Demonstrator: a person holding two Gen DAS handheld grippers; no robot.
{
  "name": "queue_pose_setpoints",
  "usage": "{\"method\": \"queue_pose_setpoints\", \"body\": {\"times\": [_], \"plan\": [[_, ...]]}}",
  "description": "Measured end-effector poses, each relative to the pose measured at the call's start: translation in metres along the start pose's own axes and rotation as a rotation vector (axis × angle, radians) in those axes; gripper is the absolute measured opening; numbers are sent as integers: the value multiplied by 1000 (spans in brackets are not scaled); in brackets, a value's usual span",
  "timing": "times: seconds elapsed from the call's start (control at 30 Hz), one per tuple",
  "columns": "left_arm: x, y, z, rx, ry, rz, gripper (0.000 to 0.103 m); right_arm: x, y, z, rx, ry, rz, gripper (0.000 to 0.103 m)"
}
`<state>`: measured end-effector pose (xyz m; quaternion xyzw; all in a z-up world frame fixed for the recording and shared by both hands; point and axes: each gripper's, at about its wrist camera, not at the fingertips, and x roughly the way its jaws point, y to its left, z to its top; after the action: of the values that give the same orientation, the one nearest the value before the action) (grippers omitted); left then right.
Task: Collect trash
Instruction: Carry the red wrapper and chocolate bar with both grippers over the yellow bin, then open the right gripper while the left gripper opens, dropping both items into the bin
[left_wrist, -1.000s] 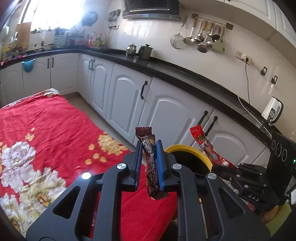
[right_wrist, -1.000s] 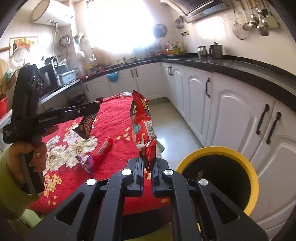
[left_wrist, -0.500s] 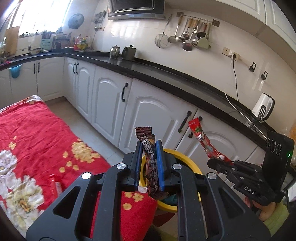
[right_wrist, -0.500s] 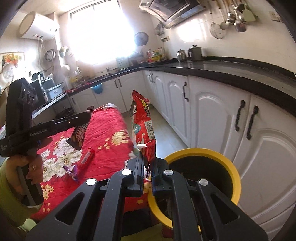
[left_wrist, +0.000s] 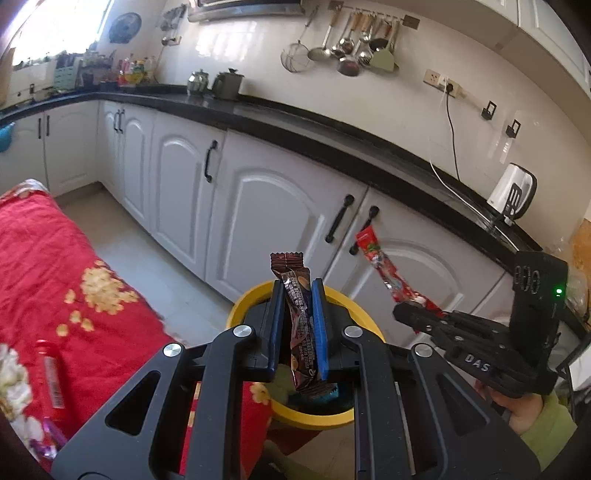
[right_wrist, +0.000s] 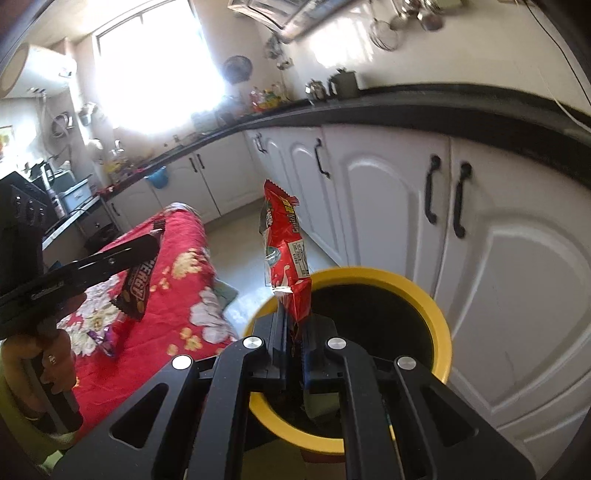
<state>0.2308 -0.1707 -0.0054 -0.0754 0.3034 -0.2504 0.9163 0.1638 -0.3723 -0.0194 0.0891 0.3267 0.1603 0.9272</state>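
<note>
Left hand-held gripper (left_wrist: 298, 325): clamped on a brown wrapper (left_wrist: 300, 325), which stands upright between the blue pads; its crimped top pokes out at 12 o'clock, its lower end hangs below the fingers.
Right hand-held gripper (right_wrist: 294, 339): clamped on the bottom end of a red wrapper (right_wrist: 283, 251), which rises from the fingers toward 12 o'clock, tilted slightly to 11.
Bin (right_wrist: 441, 325): round, yellow rim, dark inside, on the floor by white cabinets; in both wrist views it lies right behind the fingertips, so each wrapper is held over or near its opening. Some litter shows inside, too unclear to name.
Bench (left_wrist: 44, 266): covered with a red floral cloth, at 9 o'clock of the bin; a red tube (left_wrist: 50, 373) and a purple wrapper (right_wrist: 103, 339) lie on it.
Person: a hand grips each handle, with green sleeves.
</note>
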Motion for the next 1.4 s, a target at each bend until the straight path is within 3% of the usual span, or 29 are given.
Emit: {"method": "queue_pose_setpoints", "body": {"times": [0.33,0.7,0.73,0.8,0.83,0.87,0.93,1.0,1.03,1.07,1.13,1.2,1.4], "plan": [[46,-17,-15,36,68,-13,10,23,-27,-17,47,60,-32,6],[75,-11,-29,29,131,-10,11,46,-43,-35,84,125,-55,9],[77,-9,-30,25,137,-9,11,47,-44,-36,87,130,-59,11],[81,-6,-31,15,146,-8,12,49,-47,-38,98,134,-75,33],[83,-3,-32,5,151,-9,23,48,-49,-39,104,130,-82,37],[84,-1,-33,-4,152,-3,45,47,-51,-39,112,126,-90,40],[83,4,-34,-20,152,8,54,45,-55,-40,124,124,-101,40],[81,10,-35,-37,156,16,57,40,-56,-38,145,107,-110,50],[78,12,-35,-42,153,25,64,37,-56,-37,150,96,-111,53],[75,14,-34,-44,146,33,79,36,-56,-36,148,92,-112,54],[64,19,-32,-47,119,58,91,32,-51,-32,136,76,-109,55],[51,25,-32,-46,99,77,91,29,-45,-28,132,55,-106,65],[18,40,-28,-54,53,143,92,18,-17,-13,80,4,-98,78]]}}
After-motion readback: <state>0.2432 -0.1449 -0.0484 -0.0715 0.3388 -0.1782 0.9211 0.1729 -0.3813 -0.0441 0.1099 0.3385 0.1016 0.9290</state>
